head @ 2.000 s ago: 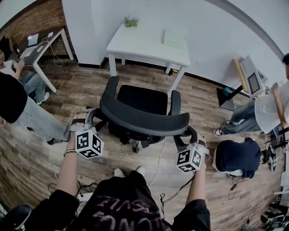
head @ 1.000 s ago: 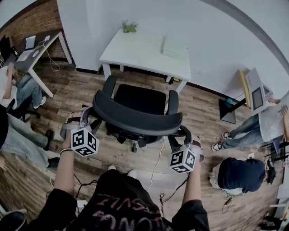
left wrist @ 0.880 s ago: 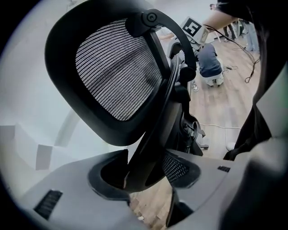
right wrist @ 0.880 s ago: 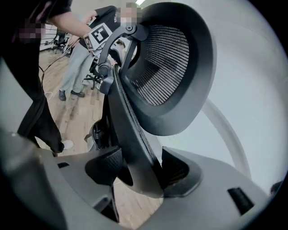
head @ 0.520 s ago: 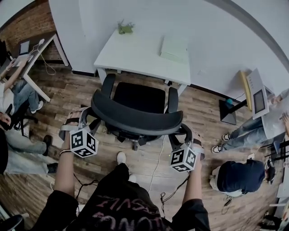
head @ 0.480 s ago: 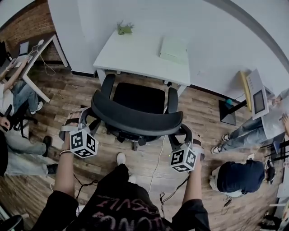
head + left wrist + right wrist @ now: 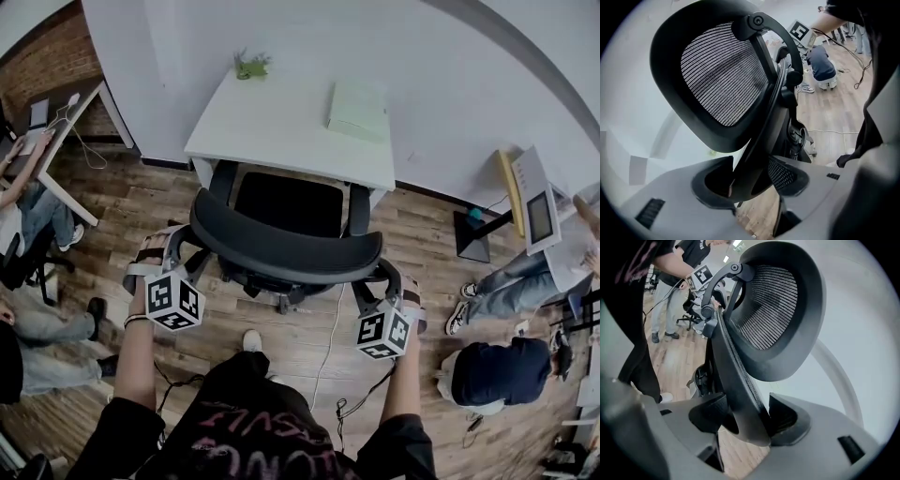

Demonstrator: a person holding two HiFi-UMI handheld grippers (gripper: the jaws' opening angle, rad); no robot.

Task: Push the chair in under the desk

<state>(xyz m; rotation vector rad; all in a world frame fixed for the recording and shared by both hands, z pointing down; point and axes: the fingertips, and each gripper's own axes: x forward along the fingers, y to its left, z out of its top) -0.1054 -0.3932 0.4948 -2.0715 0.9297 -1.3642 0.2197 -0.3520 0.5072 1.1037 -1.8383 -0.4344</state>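
A black office chair with a curved mesh backrest [image 7: 281,248] stands in front of the white desk [image 7: 272,131]. The front of its seat [image 7: 286,202] and its armrests reach the desk's near edge. My left gripper [image 7: 178,246] is shut on the left end of the backrest, whose frame [image 7: 754,140] sits between the jaws. At the backrest's right end my right gripper [image 7: 380,278] is shut on the rim [image 7: 740,394] in the same way. The chair's base is mostly hidden under the seat.
On the desk lie a pale green box [image 7: 358,111] and a small plant [image 7: 248,66]. A cable [image 7: 328,333] runs over the wooden floor behind the chair. A second desk [image 7: 56,117] with seated people is at the left. At the right a person [image 7: 487,370] crouches near a monitor stand [image 7: 530,202].
The chair and both grippers have moved toward the white desk. The seat front, earlier well short of the desk, now meets its near edge.
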